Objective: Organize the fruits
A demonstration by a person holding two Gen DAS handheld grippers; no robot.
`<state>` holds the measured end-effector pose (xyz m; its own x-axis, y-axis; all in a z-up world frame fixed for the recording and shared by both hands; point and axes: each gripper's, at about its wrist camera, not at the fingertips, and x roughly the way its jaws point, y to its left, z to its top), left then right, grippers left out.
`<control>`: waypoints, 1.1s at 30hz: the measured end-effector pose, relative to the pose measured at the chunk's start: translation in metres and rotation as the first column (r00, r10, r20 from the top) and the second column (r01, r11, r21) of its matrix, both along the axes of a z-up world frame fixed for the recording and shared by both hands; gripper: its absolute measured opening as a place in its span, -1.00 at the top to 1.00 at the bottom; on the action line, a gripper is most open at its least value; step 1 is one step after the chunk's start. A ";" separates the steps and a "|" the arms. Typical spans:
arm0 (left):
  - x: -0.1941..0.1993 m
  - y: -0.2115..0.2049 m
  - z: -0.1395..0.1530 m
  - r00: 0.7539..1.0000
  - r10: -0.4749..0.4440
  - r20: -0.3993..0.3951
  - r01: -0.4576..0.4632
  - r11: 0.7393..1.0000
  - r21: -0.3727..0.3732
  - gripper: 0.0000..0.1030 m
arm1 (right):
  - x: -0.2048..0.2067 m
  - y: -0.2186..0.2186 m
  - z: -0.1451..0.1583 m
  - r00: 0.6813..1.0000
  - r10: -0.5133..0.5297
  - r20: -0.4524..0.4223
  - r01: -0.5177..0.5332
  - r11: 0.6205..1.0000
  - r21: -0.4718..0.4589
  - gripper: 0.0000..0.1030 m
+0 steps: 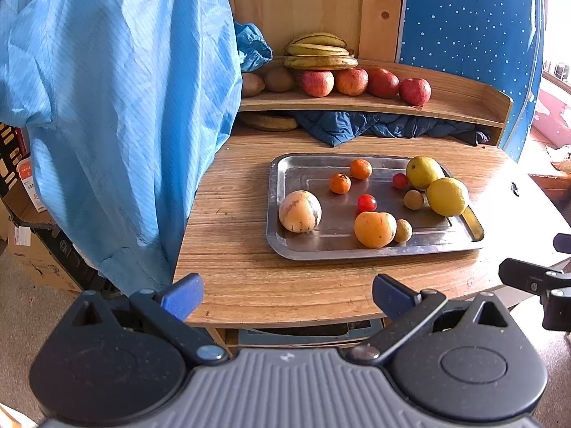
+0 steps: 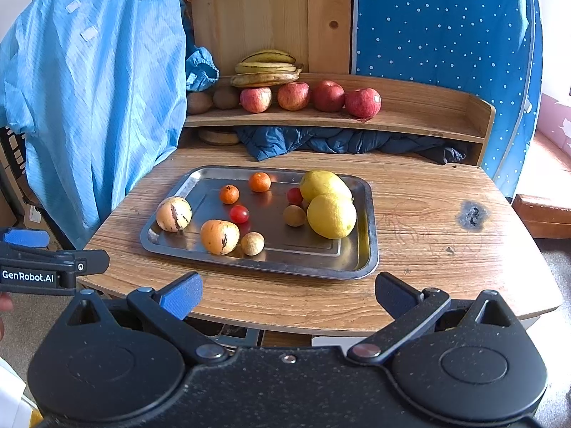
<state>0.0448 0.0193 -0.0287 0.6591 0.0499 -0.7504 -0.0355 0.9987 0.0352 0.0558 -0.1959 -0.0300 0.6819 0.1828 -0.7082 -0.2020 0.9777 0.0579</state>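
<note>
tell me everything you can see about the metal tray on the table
The metal tray is a shallow rectangle with rounded corners, a raised rim and a stepped floor; it looks like polished steel that mirrors the fruit. It lies flat on the wooden table, slightly askew, in front of the shelf. Loose fruit rests in it: two large yellow ones at its right end, small orange, red and brownish ones mid-tray, two streaked orange-cream ones at the left and front. Neither gripper touches it.

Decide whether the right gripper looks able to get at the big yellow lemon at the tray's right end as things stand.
Probably yes: the right gripper has open jaws, and only bare wooden table and the low steel tray rim lie before the big yellow lemon.
</note>
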 end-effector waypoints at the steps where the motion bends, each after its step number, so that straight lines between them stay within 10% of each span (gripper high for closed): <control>1: 0.001 0.000 0.000 1.000 0.001 0.000 -0.001 1.000 0.000 -0.99 | 0.000 0.000 0.000 1.000 0.000 0.000 0.000 1.000 0.000 -0.99; 33: 0.007 -0.001 -0.001 1.000 0.003 -0.007 -0.003 1.000 0.000 -0.99 | 0.010 -0.005 -0.006 1.000 -0.002 -0.012 0.002 1.000 -0.001 -0.99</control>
<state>0.0522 0.0186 -0.0301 0.6534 0.0516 -0.7553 -0.0382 0.9987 0.0352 0.0662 -0.2004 -0.0363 0.6739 0.1809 -0.7164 -0.1992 0.9781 0.0597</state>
